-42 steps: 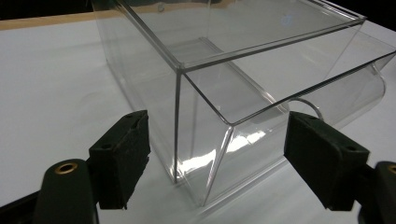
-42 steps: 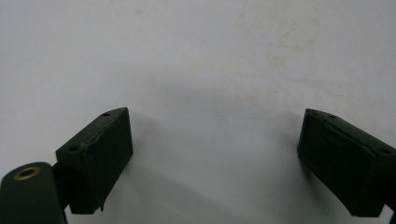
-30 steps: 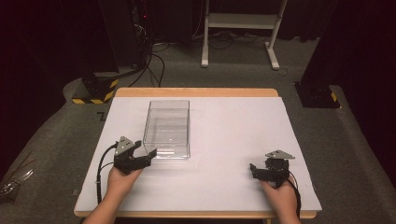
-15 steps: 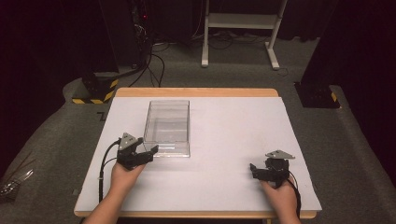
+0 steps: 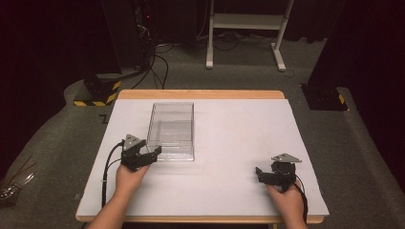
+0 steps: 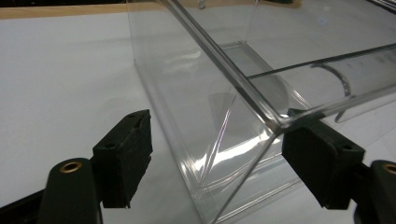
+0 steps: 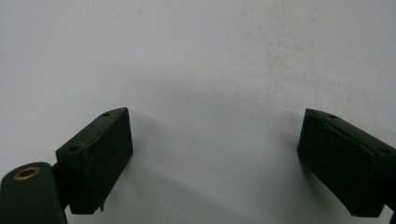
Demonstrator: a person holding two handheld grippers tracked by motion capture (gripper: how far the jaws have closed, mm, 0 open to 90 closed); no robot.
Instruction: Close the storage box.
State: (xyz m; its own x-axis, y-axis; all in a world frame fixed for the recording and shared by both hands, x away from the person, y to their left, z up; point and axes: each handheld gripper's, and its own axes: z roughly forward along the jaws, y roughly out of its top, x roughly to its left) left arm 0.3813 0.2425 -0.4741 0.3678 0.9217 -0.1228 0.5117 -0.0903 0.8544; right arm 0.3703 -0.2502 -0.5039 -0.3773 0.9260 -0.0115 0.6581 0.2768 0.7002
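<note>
Nearest the person, the right gripper [image 5: 267, 174] rests low on the white table cover [image 5: 239, 143], its jaws spread wide with nothing between them; in the right gripper view its black pads [image 7: 100, 154] are blocky, matt and flat-faced, and the cover ahead of them is smooth with faint yellowish stains.

The left gripper [image 5: 150, 153] lies farther forward, its jaws likewise apart and straddling the near corner of the clear box [image 5: 172, 131]. In the left gripper view one pad [image 6: 123, 151] stands just outside the box's long side wall, apart from it; the other [image 6: 322, 161] sits at the near end wall, and contact cannot be told.

The box extends straight ahead of the left gripper and well to the left of the right one. It is an open-topped, rectangular container of thin transparent plastic with sharp edges, glossy walls and an empty interior. It is judged light, fairly rigid yet liable to flex at the rim, slippery against a pad, and apt to crack under a hard squeeze. A hold across one wall near a corner, where the folds stiffen it, appears best.

Beyond the box, the cover ends at a wooden table edge [image 5: 200, 94].
</note>
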